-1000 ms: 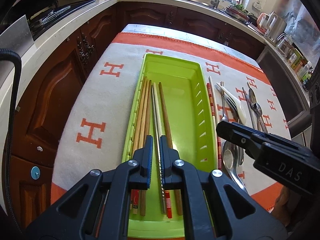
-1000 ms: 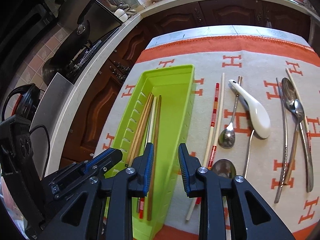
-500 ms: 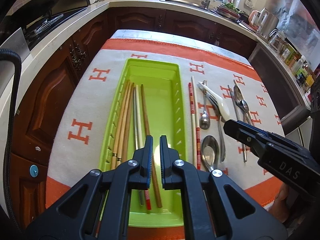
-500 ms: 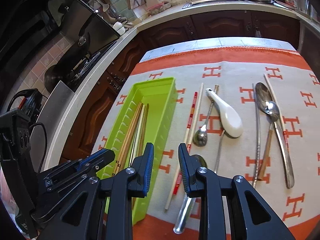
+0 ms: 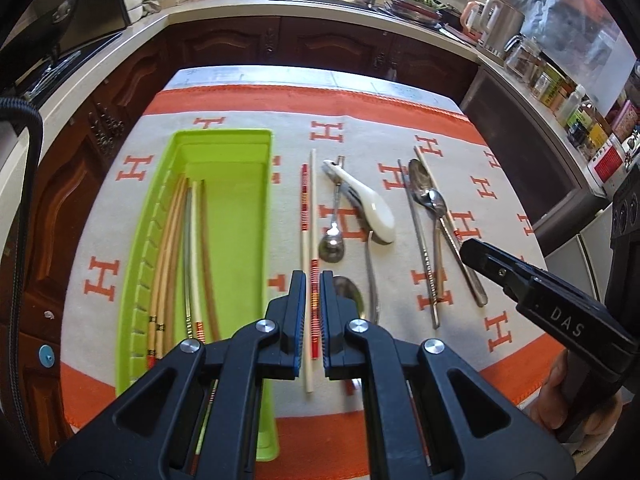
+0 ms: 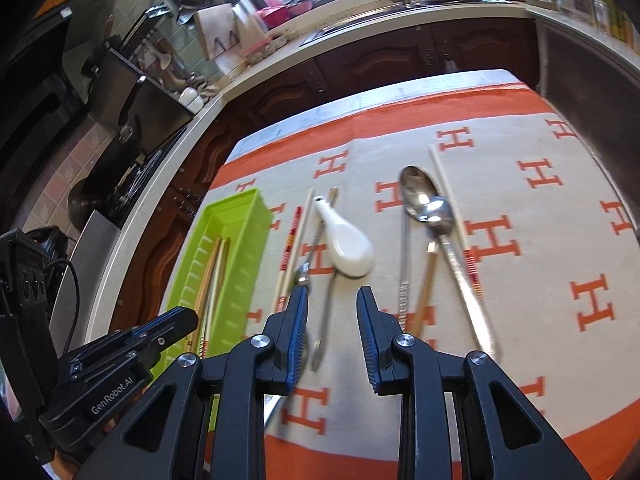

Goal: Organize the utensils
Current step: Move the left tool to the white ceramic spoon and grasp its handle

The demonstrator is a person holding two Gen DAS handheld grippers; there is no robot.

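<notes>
Tongs, left (image 5: 313,316) closed empty, right (image 6: 332,336) partly open, moved right off tray (image 5: 224,140).

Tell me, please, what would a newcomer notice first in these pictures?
First, the lime-green tray on the left of the orange-and-white cloth, with several chopsticks lying inside. Then the white ceramic spoon among metal spoons scattered to its right, and the two black grippers in front.
</notes>
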